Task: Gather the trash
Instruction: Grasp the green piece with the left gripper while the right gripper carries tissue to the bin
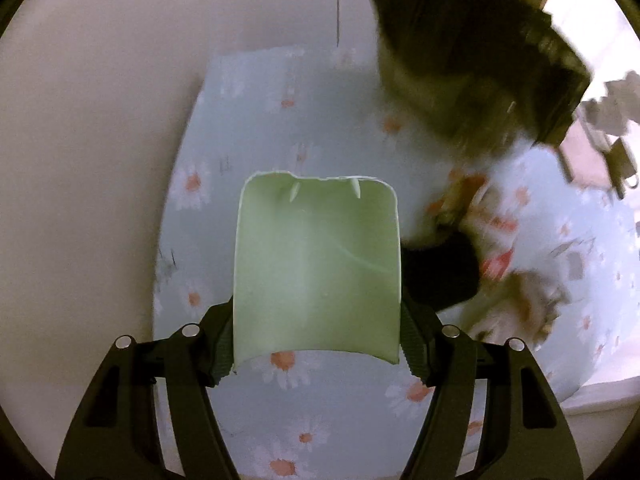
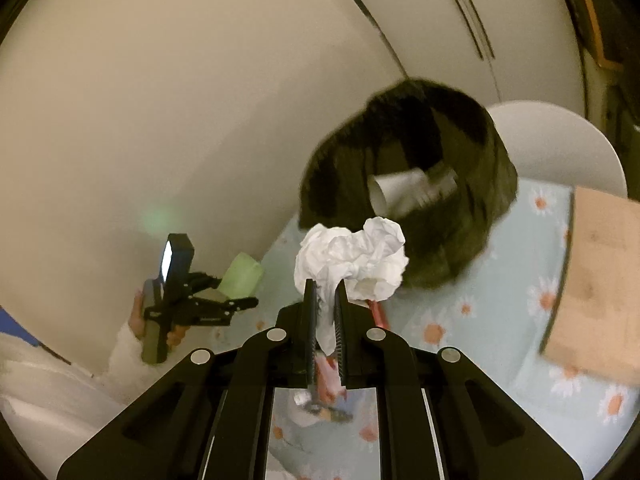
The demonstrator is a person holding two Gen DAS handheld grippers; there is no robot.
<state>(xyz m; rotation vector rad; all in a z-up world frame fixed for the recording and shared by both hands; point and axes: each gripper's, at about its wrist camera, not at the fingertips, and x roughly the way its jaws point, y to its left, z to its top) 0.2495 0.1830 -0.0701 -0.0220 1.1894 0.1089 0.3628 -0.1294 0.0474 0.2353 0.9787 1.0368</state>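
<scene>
Left gripper (image 1: pixel 316 344) clamps pale green cup (image 1: pixel 316 272) above daisy tablecloth (image 1: pixel 248 92). Right gripper (image 2: pixel 325 312) pinched tight on crumpled white tissue (image 2: pixel 352 260), just before black bin (image 2: pixel 412 184); white cup (image 2: pixel 404 190) inside.

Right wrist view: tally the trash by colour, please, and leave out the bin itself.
White: 2 (paper wad; white cup inside the bin)
Green: 1 (green cup)
Red: 1 (red scrap, partly hidden)
Total: 4
</scene>
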